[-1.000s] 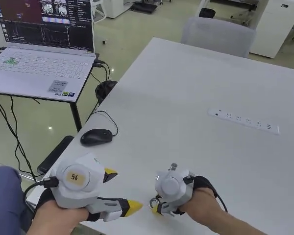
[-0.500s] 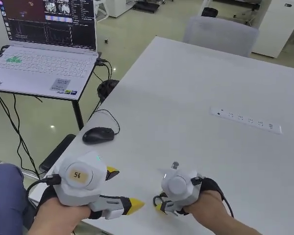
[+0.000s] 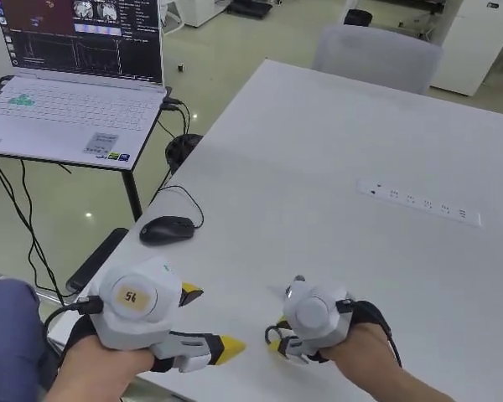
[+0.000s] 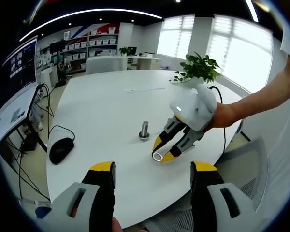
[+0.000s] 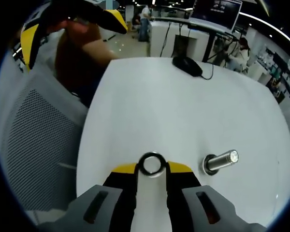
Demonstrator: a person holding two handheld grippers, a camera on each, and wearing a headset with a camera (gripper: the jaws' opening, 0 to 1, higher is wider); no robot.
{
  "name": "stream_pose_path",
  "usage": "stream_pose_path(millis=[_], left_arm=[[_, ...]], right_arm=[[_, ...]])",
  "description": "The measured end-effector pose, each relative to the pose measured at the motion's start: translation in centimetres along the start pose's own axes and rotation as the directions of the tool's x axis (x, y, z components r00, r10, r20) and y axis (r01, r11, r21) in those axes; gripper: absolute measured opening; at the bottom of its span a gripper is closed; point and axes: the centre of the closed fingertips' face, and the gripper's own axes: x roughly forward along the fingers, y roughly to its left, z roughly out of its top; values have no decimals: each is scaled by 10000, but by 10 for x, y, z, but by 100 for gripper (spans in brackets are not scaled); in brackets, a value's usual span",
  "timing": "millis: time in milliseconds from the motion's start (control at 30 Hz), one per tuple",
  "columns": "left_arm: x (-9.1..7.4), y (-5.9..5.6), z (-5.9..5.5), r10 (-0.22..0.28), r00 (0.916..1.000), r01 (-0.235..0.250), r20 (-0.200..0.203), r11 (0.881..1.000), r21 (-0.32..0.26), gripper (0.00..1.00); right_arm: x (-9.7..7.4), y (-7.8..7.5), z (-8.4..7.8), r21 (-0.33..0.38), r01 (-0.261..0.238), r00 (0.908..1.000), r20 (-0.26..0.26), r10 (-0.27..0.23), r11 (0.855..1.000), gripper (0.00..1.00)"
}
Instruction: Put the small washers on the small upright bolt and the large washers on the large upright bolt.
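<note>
A metal washer (image 5: 151,164) is pinched between the yellow tips of my right gripper (image 5: 151,172), which is shut on it. In the left gripper view the same washer (image 4: 157,156) shows at the right gripper's (image 4: 164,149) tips, just above the white table. One upright steel bolt (image 4: 144,130) stands a short way beyond it, and its top (image 3: 298,280) peeks out behind the right gripper (image 3: 277,344). The bolt (image 5: 221,161) sits close beside the washer. My left gripper (image 3: 210,322) hovers at the table's near edge, open and holding nothing (image 4: 152,168).
A black mouse (image 3: 166,229) with its cable lies at the table's left edge. A white power strip (image 3: 419,206) lies further back on the right. A laptop (image 3: 67,100) stands on a side stand to the left, and a grey chair (image 3: 377,54) at the far end.
The right gripper with the washer has shifted slightly to the right, covering more of the bolt. The left gripper has hardly moved.
</note>
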Motion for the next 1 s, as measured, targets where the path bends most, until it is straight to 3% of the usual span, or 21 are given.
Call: stream_pose_path(millis=[233,567,800,1000], left_arm=[[2,-1,1,-48,10000,48,-3,10000,-9,62],[6,-5,2,-191,9998,191,-24,9998,46,62],[7,-6,3,-212,9998,212,-10,9998,60,62],[6,-5,3,-196,9998,196,3,9998,51,62]], right_arm=[[-22,-15,10,120,626,9974,350,-630,9980,23],[-51,-54,23,311,1555,9859,574,-1571,9873,23],[-55,-82,21,619,1923,9800,398,-1950,9794,23],[-52,-96,18,653,1982,9797,167,-1997,9780,23]])
